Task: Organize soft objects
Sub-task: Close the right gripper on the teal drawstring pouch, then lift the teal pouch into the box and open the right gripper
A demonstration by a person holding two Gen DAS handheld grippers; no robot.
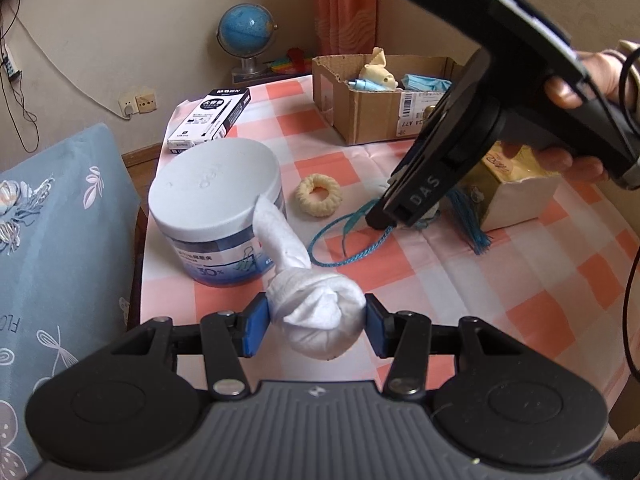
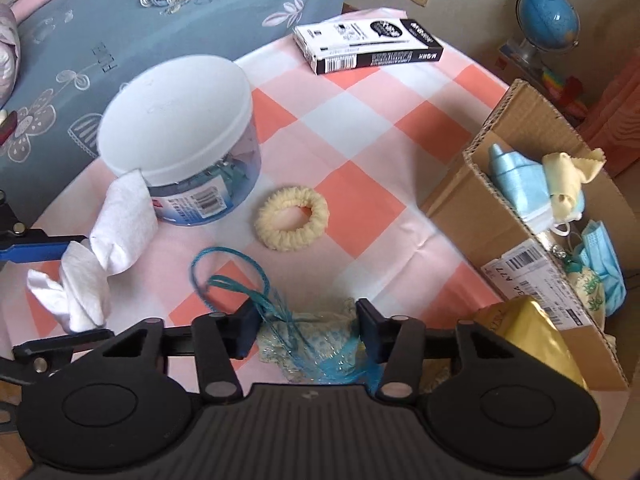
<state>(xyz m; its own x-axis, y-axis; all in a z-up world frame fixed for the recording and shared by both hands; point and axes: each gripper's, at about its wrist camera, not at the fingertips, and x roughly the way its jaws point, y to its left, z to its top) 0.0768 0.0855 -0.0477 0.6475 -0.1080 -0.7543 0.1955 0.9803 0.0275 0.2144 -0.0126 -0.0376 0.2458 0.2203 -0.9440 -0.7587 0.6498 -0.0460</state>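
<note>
A: Left tongs point(image 1: 316, 326)?
B: Clamped on a knotted white sock point(image 1: 320, 312), near the desk's point(image 1: 460, 280) edge.
A: Right tongs point(image 2: 306, 330)?
B: Straddling a crinkly tasselled sachet point(image 2: 316, 344); grip unclear. Fluffy scrunchie point(image 2: 292, 217), tub point(image 2: 176, 136) beyond.

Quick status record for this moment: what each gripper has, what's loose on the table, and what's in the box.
left gripper: shut on knotted white cloth
right gripper: closed around patterned pouch with blue cord
loose on table: cream scrunchie
cardboard box: holds blue face mask, yellow cloth
nearby: white-lidded tub
</note>
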